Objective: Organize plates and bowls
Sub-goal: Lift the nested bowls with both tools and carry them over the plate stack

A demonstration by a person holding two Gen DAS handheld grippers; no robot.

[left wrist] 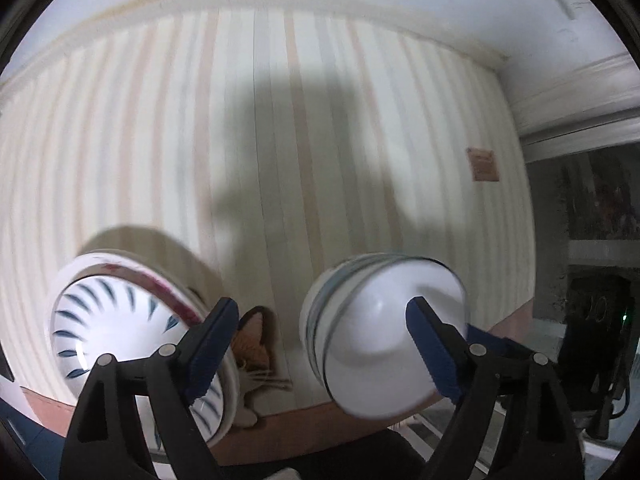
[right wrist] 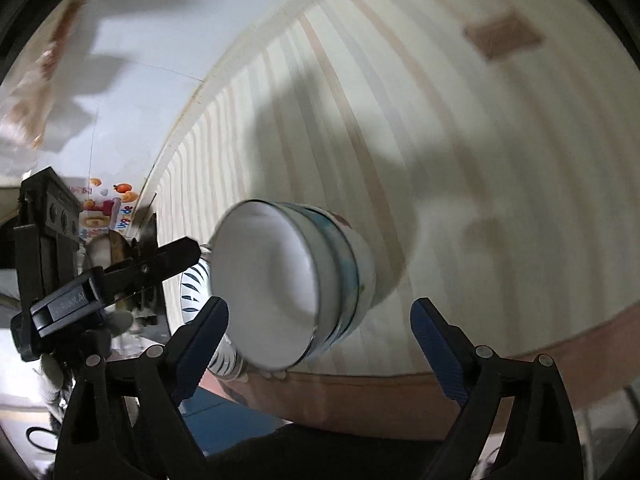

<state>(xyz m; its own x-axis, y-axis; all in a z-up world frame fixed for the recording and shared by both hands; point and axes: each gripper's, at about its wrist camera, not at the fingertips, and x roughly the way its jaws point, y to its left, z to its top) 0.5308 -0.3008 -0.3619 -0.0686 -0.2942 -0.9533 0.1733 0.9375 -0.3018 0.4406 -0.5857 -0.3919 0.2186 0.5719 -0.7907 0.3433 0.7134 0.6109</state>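
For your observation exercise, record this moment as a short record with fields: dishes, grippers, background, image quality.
dishes: stack of white bowls, tilted; blue-leaf bowl nested in a red-rimmed plate
left gripper: jaws wide apart, one finger in front of each set of dishes
right gripper: jaws wide apart, bowl stack seen between them
background: striped wall
image quality: motion-blurred; contact with dishes cannot be told

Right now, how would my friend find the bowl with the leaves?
Find the striped wall in the left wrist view, then look at its lower left. The leafy bowl is tipped on its side, with dark blue leaf strokes fanning around its white inside; the stack of bowls to its right is plain white inside.
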